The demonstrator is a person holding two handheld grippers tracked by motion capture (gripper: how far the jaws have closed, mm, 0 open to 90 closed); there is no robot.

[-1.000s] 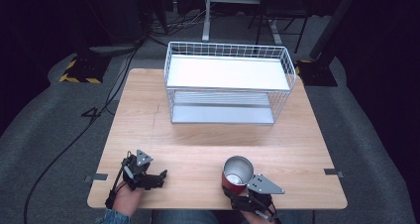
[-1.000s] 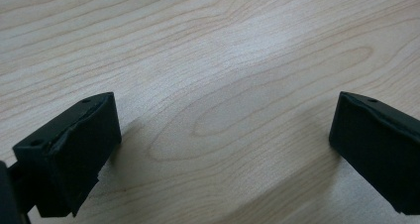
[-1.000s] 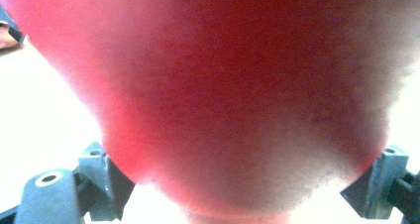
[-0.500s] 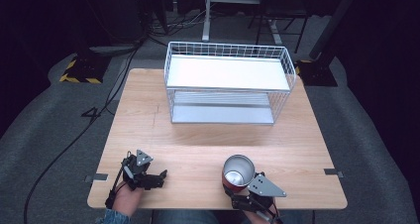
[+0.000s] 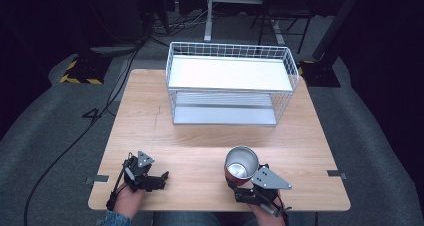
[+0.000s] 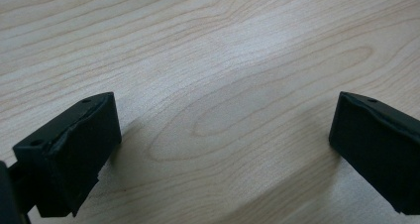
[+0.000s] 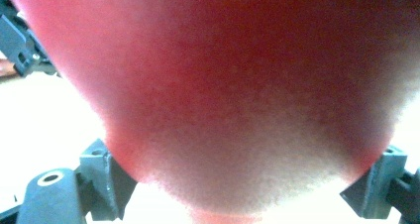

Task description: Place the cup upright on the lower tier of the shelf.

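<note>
Fingers of the right gripper (image 5: 243, 185) are pressing on both sides of a red cup (image 5: 241, 165), near its lower part, and they are holding it at the front edge of the wooden table (image 5: 210, 151), on the person's right side. Fingers of the left gripper (image 5: 159, 178) are standing wide apart with nothing between them, just above the bare wood at the front left.

No brand, label or writing is showing on the cup; on the grey floor to the left of the table, a dark mark (image 5: 92, 115) is looking like the figure 4.

From the high view the cup's shiny metal inside and round rim are facing up, and a white wire rack (image 5: 231, 86) with two shelves is standing well apart at the far side. From the right gripper view the cup (image 7: 237, 85) is appearing as a blurred red wall close to the camera, between the grey finger mounts. From the left gripper view the wood grain (image 6: 218, 75) is appearing between two black pads (image 6: 74, 149).
</note>
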